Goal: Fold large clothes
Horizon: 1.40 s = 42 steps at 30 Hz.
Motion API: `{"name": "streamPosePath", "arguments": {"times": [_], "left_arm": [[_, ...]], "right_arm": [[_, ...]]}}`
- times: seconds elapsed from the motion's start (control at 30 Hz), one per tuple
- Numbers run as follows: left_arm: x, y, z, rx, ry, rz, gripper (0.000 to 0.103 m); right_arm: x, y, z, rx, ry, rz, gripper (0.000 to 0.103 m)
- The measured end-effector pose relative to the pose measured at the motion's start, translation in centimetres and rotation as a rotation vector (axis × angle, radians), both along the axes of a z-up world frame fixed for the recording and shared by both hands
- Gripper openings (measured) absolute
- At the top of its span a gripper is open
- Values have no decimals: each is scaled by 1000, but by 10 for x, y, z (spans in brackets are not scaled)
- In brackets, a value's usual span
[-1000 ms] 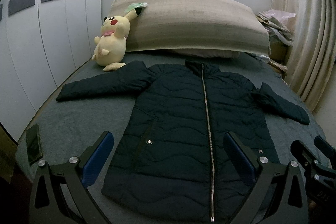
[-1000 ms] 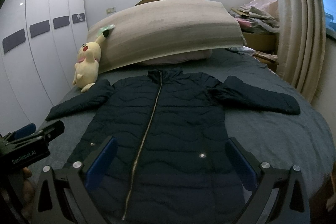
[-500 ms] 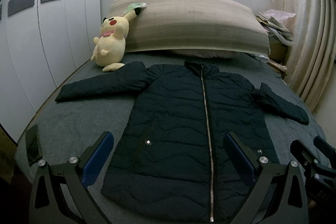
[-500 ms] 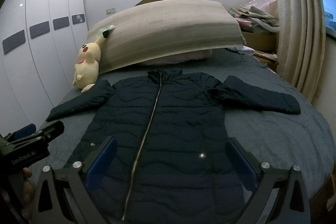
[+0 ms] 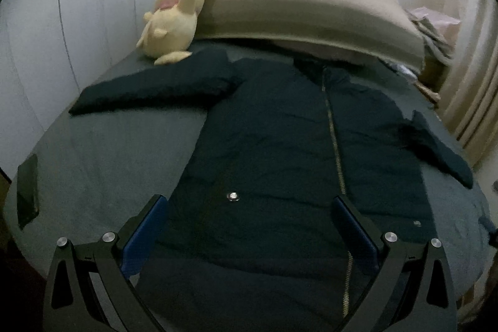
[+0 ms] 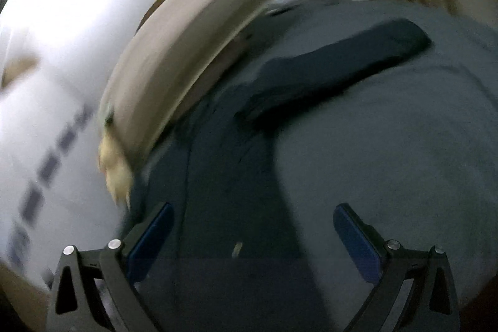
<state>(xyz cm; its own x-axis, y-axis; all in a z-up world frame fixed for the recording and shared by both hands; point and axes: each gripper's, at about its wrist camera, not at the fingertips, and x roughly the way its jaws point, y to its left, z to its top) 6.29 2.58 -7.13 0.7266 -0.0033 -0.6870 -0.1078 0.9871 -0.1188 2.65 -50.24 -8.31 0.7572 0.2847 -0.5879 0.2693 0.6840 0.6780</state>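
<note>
dark navy quilted zip-up jacket (image 5: 280, 151) spread flat on grey bed sheet (image 5: 109, 151), filling frame centre. left gripper (image 5: 249, 226) and right gripper (image 6: 252, 235) at lower frame edge, both spread wide, holding nothing.

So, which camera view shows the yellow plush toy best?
The left wrist view: the yellow plush toy is sharp and whole, leaning on the pillow above the jacket sleeve. The right wrist view shows only a blurred yellow smear at the pillow's end.
</note>
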Motion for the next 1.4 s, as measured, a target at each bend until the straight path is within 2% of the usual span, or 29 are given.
{"name": "streamPosePath", "arguments": {"times": [0.03,0.07,0.13,0.17,0.23,0.27,0.3,0.37,0.43,0.53,0.57,0.63,0.67,0.7,0.77,0.8,0.83,0.87,0.97,1.03,1.13,1.27,1.4], "left_arm": [[6,1,-5,5,5,6,103],[7,1,-11,-19,54,8,103],[15,3,-18,-37,89,16,103],[20,2,-22,-36,91,19,103],[26,2,-26,-33,95,23,103],[29,2,-29,-30,95,23,103],[31,2,-30,-27,96,25,103],[37,3,-34,-22,93,30,103],[44,5,-38,-24,97,35,103],[55,6,-44,-27,94,41,103],[58,7,-46,-29,97,44,103],[62,8,-51,-30,104,45,103],[64,9,-54,-29,112,47,103],[66,11,-57,-31,116,49,103],[68,16,-60,-35,115,56,103],[67,19,-60,-34,115,60,103],[66,24,-60,-37,112,65,103],[66,27,-60,-40,108,68,103],[64,42,-58,-62,89,88,103],[63,51,-56,-72,78,101,103],[54,68,-52,-91,54,127,103],[42,91,-48,-106,34,162,103],[33,111,-45,-117,21,199,103]], "right_arm": [[4,-20,-3,32,0,-39,103],[10,-46,-9,73,2,-95,103],[29,-107,-24,168,1,-206,103],[34,-123,-29,183,12,-239,102],[55,-168,-48,240,43,-325,95],[65,-185,-57,271,52,-351,87],[71,-195,-63,289,62,-370,83],[86,-214,-77,329,93,-416,83],[100,-227,-88,326,121,-445,83],[117,-226,-101,298,192,-452,81],[120,-227,-101,298,190,-463,79],[133,-227,-98,243,206,-465,57],[145,-230,-98,209,242,-456,32],[150,-232,-98,182,270,-451,22],[169,-231,-84,81,303,-437,11],[174,-228,-73,28,293,-427,10],[188,-219,-46,-57,262,-400,9],[192,-216,-33,-98,242,-383,9],[225,-175,45,-253,128,-292,8],[247,-128,104,-345,25,-206,8],[269,-49,169,-440,-100,-80,8],[286,52,213,-453,-223,83,8],[300,139,211,-462,-255,239,8]]}}
